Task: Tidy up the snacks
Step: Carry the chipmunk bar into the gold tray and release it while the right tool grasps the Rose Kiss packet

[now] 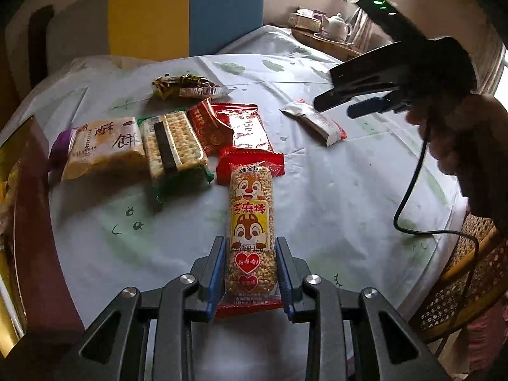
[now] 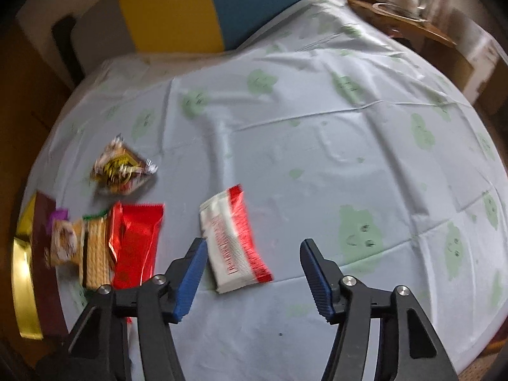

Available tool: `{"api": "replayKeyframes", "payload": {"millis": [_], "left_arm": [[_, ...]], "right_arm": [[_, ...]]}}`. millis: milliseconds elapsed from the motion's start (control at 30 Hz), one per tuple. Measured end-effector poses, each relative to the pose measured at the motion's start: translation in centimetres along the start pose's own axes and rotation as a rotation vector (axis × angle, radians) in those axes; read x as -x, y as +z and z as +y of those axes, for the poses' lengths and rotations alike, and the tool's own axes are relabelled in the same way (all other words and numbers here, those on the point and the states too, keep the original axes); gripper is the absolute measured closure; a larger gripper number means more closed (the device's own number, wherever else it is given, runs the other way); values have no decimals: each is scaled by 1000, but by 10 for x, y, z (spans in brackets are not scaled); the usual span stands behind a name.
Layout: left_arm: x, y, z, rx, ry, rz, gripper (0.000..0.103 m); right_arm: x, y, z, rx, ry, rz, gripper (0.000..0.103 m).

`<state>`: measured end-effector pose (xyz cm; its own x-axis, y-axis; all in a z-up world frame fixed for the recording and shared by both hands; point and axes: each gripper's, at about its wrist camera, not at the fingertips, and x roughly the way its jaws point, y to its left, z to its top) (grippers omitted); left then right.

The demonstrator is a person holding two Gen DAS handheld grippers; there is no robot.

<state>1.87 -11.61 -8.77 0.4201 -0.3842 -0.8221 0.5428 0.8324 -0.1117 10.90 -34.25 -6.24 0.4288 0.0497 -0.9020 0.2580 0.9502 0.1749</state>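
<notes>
Left gripper: jaws clamped on sesame bar, lower centre of frame. Step judged: carrying bar toward snack row, left of frame. Right gripper: jaws apart above white-red packet; next, descend and close.

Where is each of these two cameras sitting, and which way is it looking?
Left wrist: on the left gripper, looking along its fingers across the table; they clamp a squirrel snack bar. The person's hand holds the right gripper.
Right wrist: on the right gripper, open, aimed down at the tablecloth.
Shared: the white-and-red packet.
</notes>
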Motion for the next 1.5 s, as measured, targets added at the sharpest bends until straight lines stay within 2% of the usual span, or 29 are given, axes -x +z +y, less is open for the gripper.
{"api": "replayKeyframes", "payload": {"millis": [233,267,367,500,600,733,800,967,1067,1167,1333,1400,1500], "left_arm": [[1,-6,6,41,-30,-17,72],[2,-6,5,39,-28,-18,72],[-1,-6,2,32,-12,-34,71],[0,-10,-5,-3,21,-50,72],[0,-8,-3,8,11,-46,72],[1,-5,-2,16,4,-36,72],[7,-2,2,44,-26,-32,72],[49,10,20,117,-72,-114,72],[80,19,46,177,-59,-170,72],[103,23,87,271,6,-193,72],[123,13,173,481,134,-175,72],[123,8,203,540,201,-132,72],[114,3,238,596,257,-77,72]], "right_arm": [[-29,-5,27,143,-64,43,44],[-34,-5,29,157,-88,51,60],[-39,-10,34,214,-127,50,65],[-40,-11,33,205,-123,60,63],[-41,-8,27,190,-99,72,63],[-40,-10,29,225,-120,58,63],[-39,-12,29,232,-129,49,64],[-41,-12,33,276,-155,36,64],[-39,-14,33,294,-167,31,64],[-35,-15,38,300,-175,27,64],[-36,-15,41,317,-188,20,65],[-34,-17,41,320,-190,21,65],[-33,-17,41,320,-191,21,65]]}}
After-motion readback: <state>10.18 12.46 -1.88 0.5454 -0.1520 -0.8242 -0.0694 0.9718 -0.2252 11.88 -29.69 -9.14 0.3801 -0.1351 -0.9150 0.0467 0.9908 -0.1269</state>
